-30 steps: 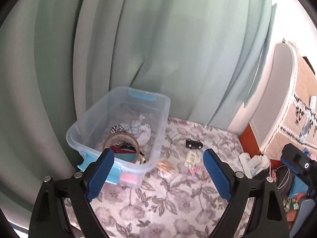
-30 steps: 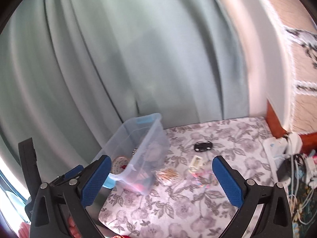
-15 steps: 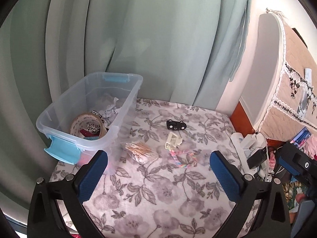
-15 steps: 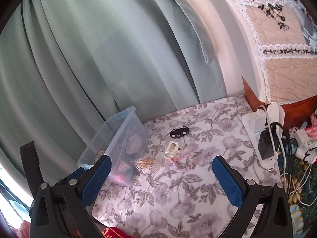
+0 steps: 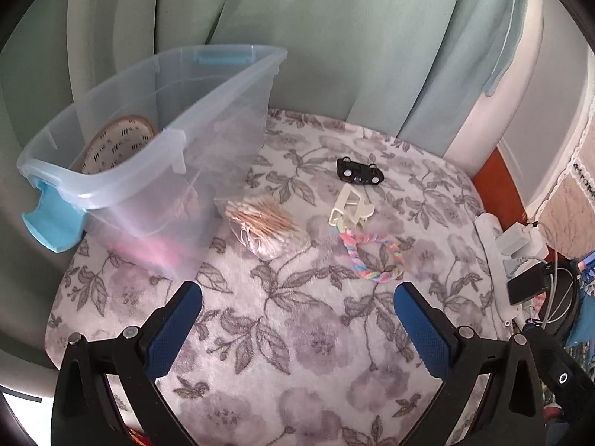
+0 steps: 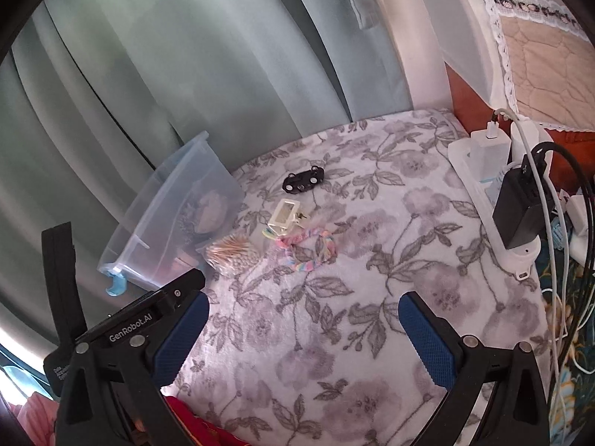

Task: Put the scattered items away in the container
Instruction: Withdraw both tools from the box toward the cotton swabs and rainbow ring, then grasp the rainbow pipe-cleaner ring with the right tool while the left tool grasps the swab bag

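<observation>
Clear glossy plastic bin (image 5: 223,119), plush matt floral cloth (image 5: 305,334), braided fabric loop (image 5: 368,256)

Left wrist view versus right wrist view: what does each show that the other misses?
Only the left wrist view looks into the clear bin, showing a tape roll inside.

Only the right wrist view shows the left hand-held gripper's body from outside, and the black charger clearly on the power strip.

Both show the cotton swab bag, cream clip, rainbow braid and small black piece lying outside the bin.

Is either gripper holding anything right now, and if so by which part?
Nothing is held: the left gripper and right gripper are both open and empty.
</observation>
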